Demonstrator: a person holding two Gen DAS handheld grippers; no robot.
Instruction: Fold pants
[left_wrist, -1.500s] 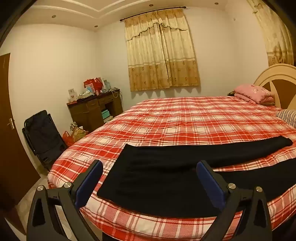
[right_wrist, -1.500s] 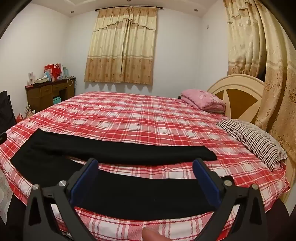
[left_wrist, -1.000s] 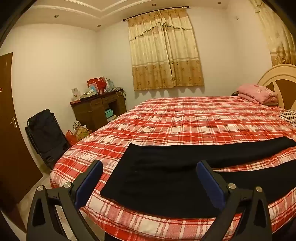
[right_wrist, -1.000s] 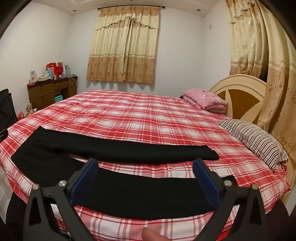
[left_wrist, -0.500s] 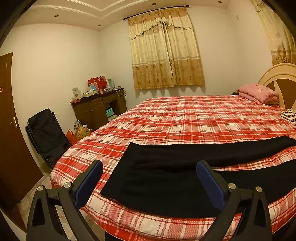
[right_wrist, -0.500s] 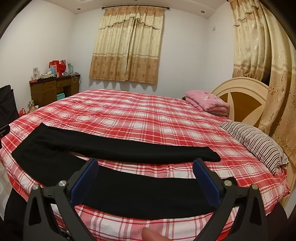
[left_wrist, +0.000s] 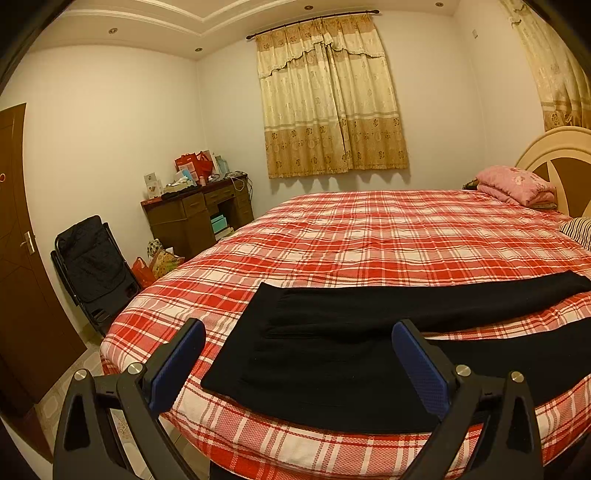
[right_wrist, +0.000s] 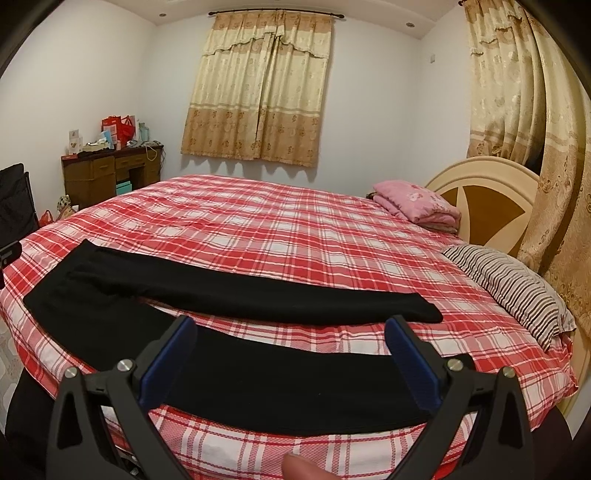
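Black pants (left_wrist: 332, 350) lie flat on the red plaid bed (left_wrist: 369, 236), waistband at the left, both legs spread apart toward the right. In the right wrist view the pants (right_wrist: 258, 380) show both legs, the far leg ending near the striped pillow. My left gripper (left_wrist: 299, 358) is open and empty, held above the waist end near the bed's front edge. My right gripper (right_wrist: 290, 354) is open and empty, held above the near leg.
A pink folded blanket (right_wrist: 417, 201) and a striped pillow (right_wrist: 513, 288) lie by the headboard (right_wrist: 487, 195) at right. A wooden desk (left_wrist: 195, 218) and a black folding chair (left_wrist: 92, 262) stand at left, next to a brown door (left_wrist: 18, 258).
Both grippers have drifted slightly, shifting the view a little; the pants have not moved and both grippers stay open.
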